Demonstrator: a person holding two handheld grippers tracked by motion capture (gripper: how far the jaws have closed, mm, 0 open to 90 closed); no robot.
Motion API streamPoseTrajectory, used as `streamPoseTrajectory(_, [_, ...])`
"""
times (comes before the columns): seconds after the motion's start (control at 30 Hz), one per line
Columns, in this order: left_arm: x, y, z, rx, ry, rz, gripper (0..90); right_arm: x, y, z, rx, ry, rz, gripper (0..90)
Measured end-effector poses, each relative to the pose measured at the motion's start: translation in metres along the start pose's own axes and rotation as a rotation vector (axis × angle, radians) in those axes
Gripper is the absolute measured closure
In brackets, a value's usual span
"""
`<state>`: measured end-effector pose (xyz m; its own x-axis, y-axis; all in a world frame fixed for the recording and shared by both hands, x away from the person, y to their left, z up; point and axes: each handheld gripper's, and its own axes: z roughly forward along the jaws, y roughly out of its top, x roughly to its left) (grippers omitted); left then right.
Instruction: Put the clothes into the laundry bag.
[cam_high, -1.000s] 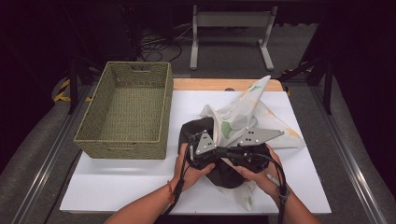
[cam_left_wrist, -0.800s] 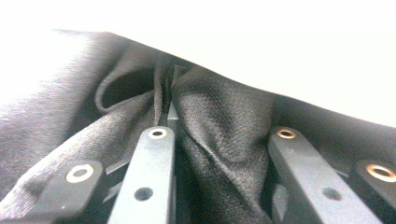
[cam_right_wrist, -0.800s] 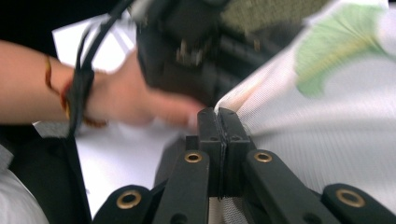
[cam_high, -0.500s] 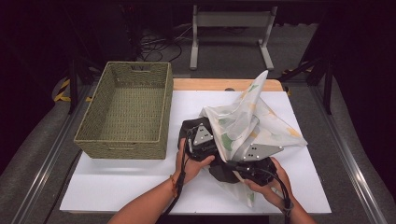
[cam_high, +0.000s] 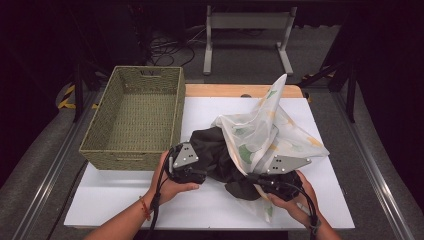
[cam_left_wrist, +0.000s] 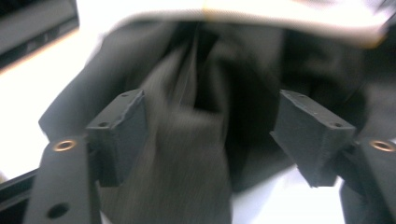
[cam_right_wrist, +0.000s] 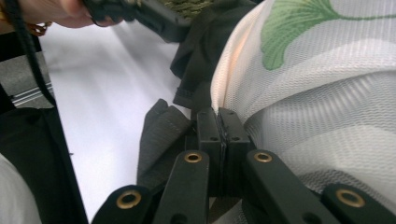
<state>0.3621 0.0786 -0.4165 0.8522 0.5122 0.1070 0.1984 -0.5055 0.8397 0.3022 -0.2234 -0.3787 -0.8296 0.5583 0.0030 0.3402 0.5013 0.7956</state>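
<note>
The dark crumpled cloth (cam_high: 220, 157) is lying mid-tabletop, half under a white leaf-printed mesh bag (cam_high: 265, 132). The right claw (cam_right_wrist: 218, 122), clenched, is pinching the bag edge, probably to keep it lifted; the left claw (cam_left_wrist: 210, 135), just opening, is releasing the cloth.

Two garments heaped on the table.
A crumpled black cloth (cam_high: 215, 155) lies mid-table; a white leaf-printed mesh cloth (cam_high: 265, 132) drapes over it, peaked toward the far edge.

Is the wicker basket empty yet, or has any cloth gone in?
Empty. The wicker basket shows its bare woven bottom; the black garment and the leaf-print mesh cloth both lie on the table beside it.
</note>
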Motion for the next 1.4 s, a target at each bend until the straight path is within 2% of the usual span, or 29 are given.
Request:
streamPoseTrajectory(0.1, [0.002,-0.004,0.007,0.03,0.028,0.01,22.2,0.0,-0.001,-0.003,-0.005,0.007,0.001,89.5])
streamPoseTrajectory(0.13, [0.002,-0.003,0.008,0.032,0.029,0.018,22.3,0.0,-0.001,-0.003,-0.004,0.005,-0.001,89.6])
streamPoseTrajectory(0.17, [0.0,-0.002,0.011,0.036,0.009,0.029,22.8,0.0,-0.002,-0.003,-0.005,0.005,-0.001,89.5])
streamPoseTrajectory(0.23, [-0.001,-0.002,0.018,0.054,0.006,0.019,24.1,0.0,-0.003,-0.005,-0.007,0.013,-0.005,89.5])
streamPoseTrajectory(0.27, [-0.002,-0.001,0.028,0.078,0.008,0.018,24.1,0.0,-0.003,-0.005,-0.008,0.014,-0.006,89.5])
streamPoseTrajectory(0.3, [-0.002,-0.001,0.028,0.078,0.008,0.018,24.5,0.0,-0.003,-0.005,-0.008,0.014,-0.006,89.5])
streamPoseTrajectory(0.33, [-0.001,0.0,0.039,0.101,0.008,0.006,26.8,0.001,-0.003,-0.006,-0.012,0.015,-0.01,89.5])
streamPoseTrajectory(0.37, [0.0,0.0,0.044,0.099,-0.007,-0.016,27.9,0.001,-0.003,-0.006,-0.012,0.014,-0.01,89.5])
streamPoseTrajectory(0.43, [0.002,-0.001,0.048,0.094,-0.023,-0.029,31.0,0.001,-0.003,-0.006,-0.014,0.013,-0.01,89.5])
streamPoseTrajectory(0.47, [0.004,-0.002,0.053,0.105,-0.048,-0.033,37.1,0.001,-0.003,-0.005,-0.017,0.012,-0.011,89.5])
streamPoseTrajectory(0.5, [0.005,-0.002,0.055,0.099,-0.064,-0.03,53.4,0.001,-0.002,-0.005,-0.028,0.007,-0.009,89.5])
streamPoseTrajectory(0.53, [0.006,-0.003,0.057,0.09,-0.083,-0.04,53.4,0.001,-0.002,-0.005,-0.028,0.007,-0.009,89.5])
streamPoseTrajectory(0.57, [0.008,-0.004,0.058,0.088,-0.1,-0.039,72.8,0.001,-0.002,-0.005,-0.041,0.0,-0.004,89.5])
streamPoseTrajectory(0.6, [0.008,-0.004,0.058,0.079,-0.106,-0.033,72.8,0.001,-0.002,-0.005,-0.041,0.0,-0.004,89.5])
streamPoseTrajectory(0.67, [0.008,-0.003,0.055,0.054,-0.115,-0.028,81.7,-0.001,-0.002,-0.005,-0.059,-0.007,0.007,89.4])
streamPoseTrajectory(0.73, [0.006,-0.002,0.052,0.048,-0.12,-0.008,82.8,-0.002,-0.002,-0.006,-0.07,-0.013,0.012,89.4])
streamPoseTrajectory(0.8, [0.001,0.003,0.047,0.012,-0.145,0.003,83.6,-0.003,-0.001,-0.007,-0.1,-0.019,0.023,89.4])
streamPoseTrajectory(0.83, [0.001,0.003,0.047,0.012,-0.145,0.003,83.6,-0.003,-0.001,-0.007,-0.1,-0.019,0.023,89.4])
streamPoseTrajectory(0.87, [-0.005,0.007,0.043,-0.023,-0.163,0.013,83.9,-0.003,0.001,-0.009,-0.125,-0.025,0.031,89.4])
streamPoseTrajectory(0.93, [-0.01,0.01,0.041,-0.031,-0.176,0.011,84.0,-0.003,0.003,-0.01,-0.14,-0.026,0.035,89.4])
streamPoseTrajectory(1.07, [-0.026,0.025,0.033,-0.096,-0.215,0.044,84.1,-0.002,0.011,-0.013,-0.19,-0.028,0.046,89.4])
streamPoseTrajectory(1.17, [-0.035,0.035,0.037,-0.107,-0.23,0.059,84.1,-0.002,0.015,-0.014,-0.209,-0.023,0.05,89.4])
streamPoseTrajectory(1.23, [-0.038,0.039,0.045,-0.111,-0.232,0.044,84.1,0.001,0.018,-0.015,-0.216,-0.011,0.039,89.4])
streamPoseTrajectory(1.33, [-0.035,0.039,0.058,-0.124,-0.219,-0.01,84.1,0.006,0.02,-0.014,-0.207,0.019,0.025,89.4])
streamPoseTrajectory(1.4, [-0.03,0.038,0.066,-0.123,-0.188,-0.04,84.2,0.008,0.019,-0.012,-0.185,0.04,0.014,89.4])
